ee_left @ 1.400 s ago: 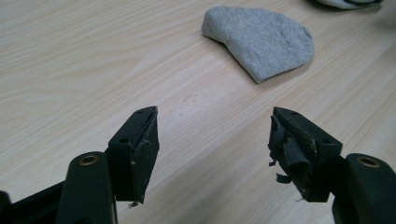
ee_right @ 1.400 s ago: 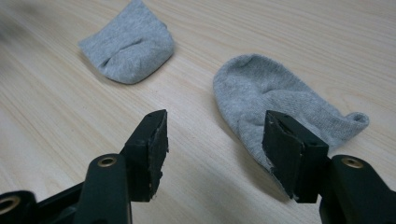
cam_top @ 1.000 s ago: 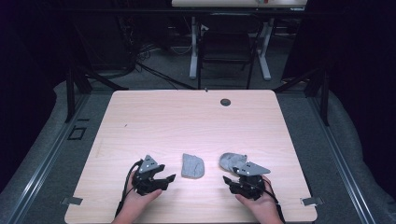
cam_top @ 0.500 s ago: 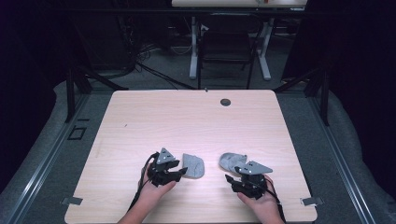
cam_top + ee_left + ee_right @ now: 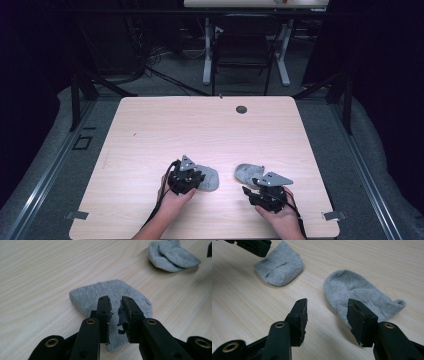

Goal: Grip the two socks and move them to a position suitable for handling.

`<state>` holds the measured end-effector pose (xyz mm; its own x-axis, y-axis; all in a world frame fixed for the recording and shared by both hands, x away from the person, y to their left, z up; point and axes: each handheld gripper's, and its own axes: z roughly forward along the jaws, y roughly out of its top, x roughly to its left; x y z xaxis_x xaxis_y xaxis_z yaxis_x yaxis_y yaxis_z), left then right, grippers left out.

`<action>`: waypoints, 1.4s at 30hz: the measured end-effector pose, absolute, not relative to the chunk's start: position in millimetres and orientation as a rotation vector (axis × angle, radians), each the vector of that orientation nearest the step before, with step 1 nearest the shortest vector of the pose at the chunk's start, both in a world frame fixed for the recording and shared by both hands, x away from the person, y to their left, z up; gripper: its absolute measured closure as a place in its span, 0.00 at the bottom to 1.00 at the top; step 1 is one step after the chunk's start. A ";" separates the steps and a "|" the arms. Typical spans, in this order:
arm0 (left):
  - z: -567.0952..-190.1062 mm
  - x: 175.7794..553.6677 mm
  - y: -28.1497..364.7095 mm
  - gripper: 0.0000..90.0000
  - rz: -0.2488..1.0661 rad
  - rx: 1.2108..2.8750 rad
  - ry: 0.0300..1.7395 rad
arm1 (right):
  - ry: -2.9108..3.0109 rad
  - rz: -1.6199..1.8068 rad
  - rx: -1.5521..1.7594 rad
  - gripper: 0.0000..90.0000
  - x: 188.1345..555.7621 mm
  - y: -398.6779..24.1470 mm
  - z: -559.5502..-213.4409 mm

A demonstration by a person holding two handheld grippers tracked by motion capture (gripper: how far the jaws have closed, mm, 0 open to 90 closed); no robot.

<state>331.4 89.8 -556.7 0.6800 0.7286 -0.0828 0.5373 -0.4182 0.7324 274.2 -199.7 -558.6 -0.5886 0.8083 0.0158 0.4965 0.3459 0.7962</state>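
Two grey socks lie on the light wooden table point(image 5: 200, 130). The left sock point(image 5: 211, 178) point(image 5: 110, 290) point(image 5: 279, 265) lies flat, folded in half. My left gripper point(image 5: 196, 180) point(image 5: 115, 300) hovers over its near edge; the jaws have just been closing and stand a narrow gap apart, with sock fabric showing in the gap and not visibly pinched. The right sock point(image 5: 247, 172) point(image 5: 357, 293) point(image 5: 172, 256) lies with its toe away from me. My right gripper point(image 5: 254, 187) point(image 5: 327, 302) is open at its near edge, one jaw over the fabric, the other over bare wood.
A small dark grommet hole point(image 5: 241, 109) sits near the table's far edge. Beyond the table stand a chair and white desk legs point(image 5: 206, 50) in a dark room. The table's front edge runs close behind both hands.
The left hand slid rightward from bare table onto the left sock, and its jaws narrowed from wide to a small gap. The right gripper and both socks stayed put.
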 end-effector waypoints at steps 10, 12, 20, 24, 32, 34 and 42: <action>-567.0 334.5 86.6 0.89 0.304 2.153 0.982 | 2.229 1.126 1.148 0.57 274.6 -201.0 -558.2; -568.3 334.1 86.8 0.89 0.308 2.151 0.984 | 2.229 1.126 1.148 0.57 274.6 -201.0 -558.3; -573.7 327.9 88.6 0.90 0.301 2.166 0.970 | 2.228 1.125 1.154 0.56 274.5 -201.0 -558.5; -575.0 322.7 90.0 0.90 0.292 2.165 0.955 | 2.229 1.127 1.150 0.57 274.3 -200.7 -558.4; -575.5 307.8 91.2 0.90 0.277 2.182 0.906 | 2.229 1.119 1.153 0.57 274.7 -200.7 -558.7; -575.6 304.7 91.8 0.90 0.268 2.182 0.904 | 2.229 1.122 1.157 0.57 274.7 -200.7 -558.9; -575.4 289.9 94.3 0.90 0.235 2.181 0.902 | 2.225 1.115 1.156 0.58 275.3 -201.2 -558.6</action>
